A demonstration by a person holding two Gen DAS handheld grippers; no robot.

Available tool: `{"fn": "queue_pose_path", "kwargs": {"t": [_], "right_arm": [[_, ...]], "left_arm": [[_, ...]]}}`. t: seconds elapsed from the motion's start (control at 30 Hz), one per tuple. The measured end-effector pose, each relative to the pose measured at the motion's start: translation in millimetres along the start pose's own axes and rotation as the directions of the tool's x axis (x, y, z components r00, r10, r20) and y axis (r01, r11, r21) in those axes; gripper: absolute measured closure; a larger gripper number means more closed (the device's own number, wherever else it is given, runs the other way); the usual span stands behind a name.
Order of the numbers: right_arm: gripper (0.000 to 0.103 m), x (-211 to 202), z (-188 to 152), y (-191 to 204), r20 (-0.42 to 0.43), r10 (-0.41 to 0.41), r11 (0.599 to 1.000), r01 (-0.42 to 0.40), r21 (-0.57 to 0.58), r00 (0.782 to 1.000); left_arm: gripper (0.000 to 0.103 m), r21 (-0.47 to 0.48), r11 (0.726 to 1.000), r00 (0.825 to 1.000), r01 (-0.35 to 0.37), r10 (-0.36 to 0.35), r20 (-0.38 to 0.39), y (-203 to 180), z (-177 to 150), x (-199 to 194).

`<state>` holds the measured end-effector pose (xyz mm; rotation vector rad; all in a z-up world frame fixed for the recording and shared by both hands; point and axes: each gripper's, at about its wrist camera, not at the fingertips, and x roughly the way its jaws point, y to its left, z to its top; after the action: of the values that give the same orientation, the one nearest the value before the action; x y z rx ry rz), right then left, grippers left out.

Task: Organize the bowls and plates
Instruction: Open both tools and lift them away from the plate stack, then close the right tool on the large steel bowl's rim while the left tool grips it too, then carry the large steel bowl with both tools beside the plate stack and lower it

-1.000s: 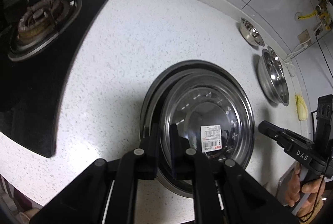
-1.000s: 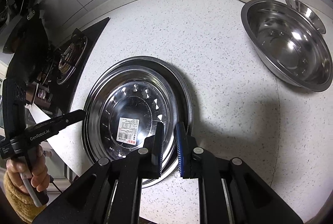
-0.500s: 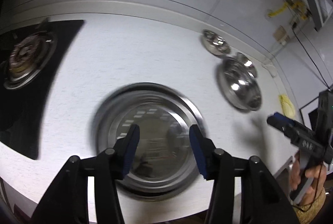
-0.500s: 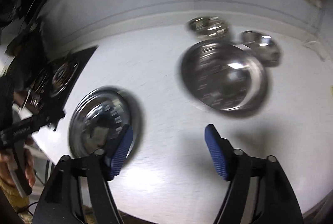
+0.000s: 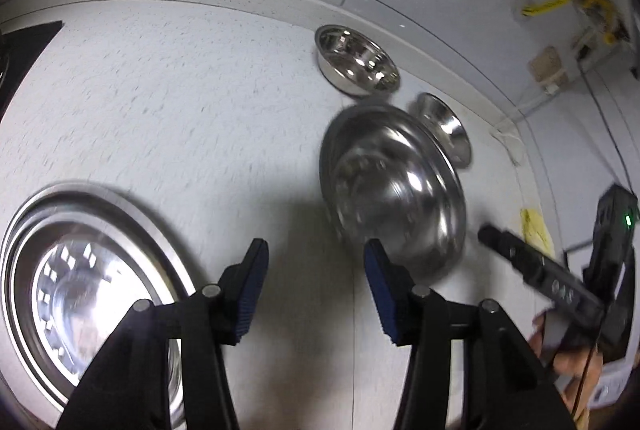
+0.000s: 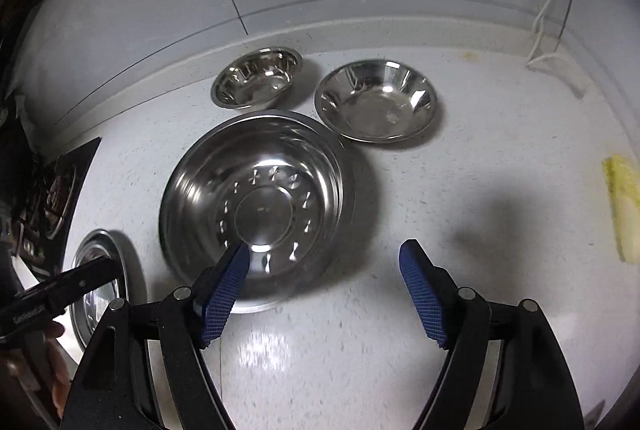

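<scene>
Counting three steel bowls on the speckled counter (image 6: 500, 166): a large bowl (image 6: 256, 206) in the middle, a small deep bowl (image 6: 258, 78) far-left against the backsplash, and a shallow bowl (image 6: 376, 100) far-right, just beside the large one's far rim. Counting one stack of plates (image 5: 92, 270) well to the left, near the counter's front edge; seeming to hold two nested plates, though motion blur is making that hard to confirm. Counting one yellow sponge (image 6: 624, 206) at the right edge, and one stove burner (image 6: 52, 198) on the black hob at the far left.

Holding the left gripper (image 5: 316, 294) released, blue pads spread wide and gripping nothing, hovering over bare counter between the stack of plates and the large bowl. Holding the right gripper (image 6: 324, 290) released as well, equally empty, its left pad overlapping the large bowl's near rim in the right wrist view and its right pad hanging over bare counter.

Leaving a broad open strip of counter right of the large bowl, running out to the sponge, and another open patch between the stack and the large bowl. Crowding only along the far edge, where both smaller bowls are sitting close to the backsplash.
</scene>
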<state>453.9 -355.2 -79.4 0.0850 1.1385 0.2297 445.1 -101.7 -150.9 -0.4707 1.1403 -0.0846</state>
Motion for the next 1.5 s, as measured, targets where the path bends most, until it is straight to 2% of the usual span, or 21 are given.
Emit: {"fn": "queue_pose_path", "kwargs": {"t": [0.07, 0.27, 0.33, 0.37, 0.43, 0.47, 0.5, 0.53, 0.6, 0.77, 1.0, 1.13, 1.23, 1.33, 1.5], "right_arm": [[0.030, 15.0, 6.5, -4.1, -0.023, 0.018, 1.000, -0.017, 0.013, 1.000], [0.034, 55.2, 18.5, -14.4, -0.079, 0.040, 0.997, -0.034, 0.075, 0.996], [0.052, 65.3, 22.5, -17.8, -0.095, 0.047, 0.995, -0.038, 0.090, 0.994], [0.057, 71.3, 22.6, -18.1, -0.105, 0.053, 0.995, -0.043, 0.095, 0.993], [0.075, 79.3, 21.2, -17.4, -0.119, 0.052, 0.994, -0.040, 0.103, 0.992], [0.079, 82.0, 20.4, -17.6, -0.123, 0.051, 0.994, -0.038, 0.104, 0.991], [0.085, 86.0, 19.7, -17.0, -0.129, 0.049, 0.994, -0.035, 0.107, 0.990], [0.090, 87.4, 19.2, -16.5, -0.130, 0.049, 0.993, -0.034, 0.109, 0.990], [0.090, 87.8, 18.8, -16.7, -0.125, 0.048, 0.992, -0.033, 0.119, 0.991], [0.091, 54.2, 14.6, -11.9, -0.073, 0.044, 0.994, -0.037, 0.102, 0.996], [0.091, -53.6, -5.7, -4.5, 0.068, 0.041, 0.995, -0.047, 0.084, 0.997], [0.090, -95.9, -32.5, 0.1, 0.108, 0.030, 0.996, -0.038, 0.076, 0.994], [0.090, -116.0, -64.5, -2.8, 0.117, 0.025, 0.995, -0.036, 0.091, 0.993], [0.090, -114.2, -93.7, -4.3, 0.107, 0.022, 0.994, -0.033, 0.102, 0.994], [0.090, -79.8, -136.5, -13.5, 0.045, 0.036, 0.992, -0.041, 0.119, 0.998]], "left_arm": [[0.055, -0.022, 1.000, 1.000, -0.022, 0.021, -0.017, 2.8, 14.5, 14.6], [0.055, -0.042, 0.999, 0.995, 0.001, -0.004, -0.095, 6.3, 44.2, 50.3], [0.055, -0.055, 0.998, 0.993, 0.009, -0.016, -0.120, 6.7, 50.0, 60.1], [0.055, -0.065, 0.998, 0.991, 0.010, -0.018, -0.130, 8.6, 52.4, 64.6], [0.058, -0.068, 0.998, 0.989, 0.010, -0.020, -0.149, 10.0, 53.6, 72.3], [0.058, -0.069, 0.998, 0.988, 0.010, -0.020, -0.151, 8.9, 53.1, 75.6], [0.064, -0.069, 0.998, 0.988, 0.015, -0.025, -0.151, 8.7, 52.3, 78.1], [0.083, -0.063, 0.998, 0.987, 0.027, -0.036, -0.155, 8.3, 51.4, 79.6], [0.095, -0.043, 0.998, 0.985, 0.051, -0.058, -0.160, 4.6, 49.2, 79.1], [0.094, -0.010, 0.992, 0.985, 0.123, -0.124, -0.122, -8.3, 38.7, 42.0], [0.094, 0.042, 0.969, 0.968, 0.245, -0.242, -0.061, -38.7, 11.7, -37.5], [0.094, 0.079, 0.957, 0.959, 0.278, -0.272, -0.076, -47.7, -20.8, -62.9], [0.093, 0.114, 0.953, 0.958, 0.282, -0.273, -0.089, -48.9, -46.0, -68.5], [0.093, 0.152, 0.956, 0.966, 0.249, -0.233, -0.112, -45.1, -75.9, -64.3], [0.092, 0.152, 0.968, 0.966, 0.200, -0.168, -0.198, -29.3, -115.5, -26.7]]}}
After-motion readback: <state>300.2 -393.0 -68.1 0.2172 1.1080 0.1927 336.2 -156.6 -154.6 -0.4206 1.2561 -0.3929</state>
